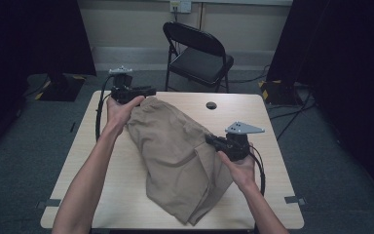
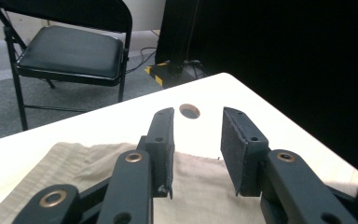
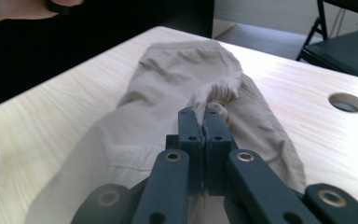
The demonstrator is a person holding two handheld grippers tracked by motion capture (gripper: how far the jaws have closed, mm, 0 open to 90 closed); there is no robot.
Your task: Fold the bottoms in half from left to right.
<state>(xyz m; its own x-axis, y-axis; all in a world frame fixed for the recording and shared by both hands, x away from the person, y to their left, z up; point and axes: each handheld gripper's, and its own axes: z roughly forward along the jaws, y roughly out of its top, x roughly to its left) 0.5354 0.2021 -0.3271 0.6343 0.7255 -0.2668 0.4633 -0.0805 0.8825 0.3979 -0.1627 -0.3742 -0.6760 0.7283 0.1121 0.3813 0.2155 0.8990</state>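
Note:
Tan shorts (image 1: 177, 156) lie folded across the middle of the wooden table (image 1: 83, 161). At the table's far left, my left gripper (image 1: 148, 91) hovers over the upper corner of the shorts (image 2: 200, 186); its jaws stand apart with nothing between the pads (image 2: 230, 147). My right gripper (image 1: 210, 140) is at the right edge of the shorts, shut on a bunched fold of the cloth (image 3: 216, 91) that sticks out past its fingertips (image 3: 204, 119).
A black folding chair (image 1: 199, 53) stands beyond the table's far edge. A round cable hole (image 1: 211, 105) is in the tabletop near the far side. Dark curtains hang at left and right. Bare tabletop lies left of the shorts.

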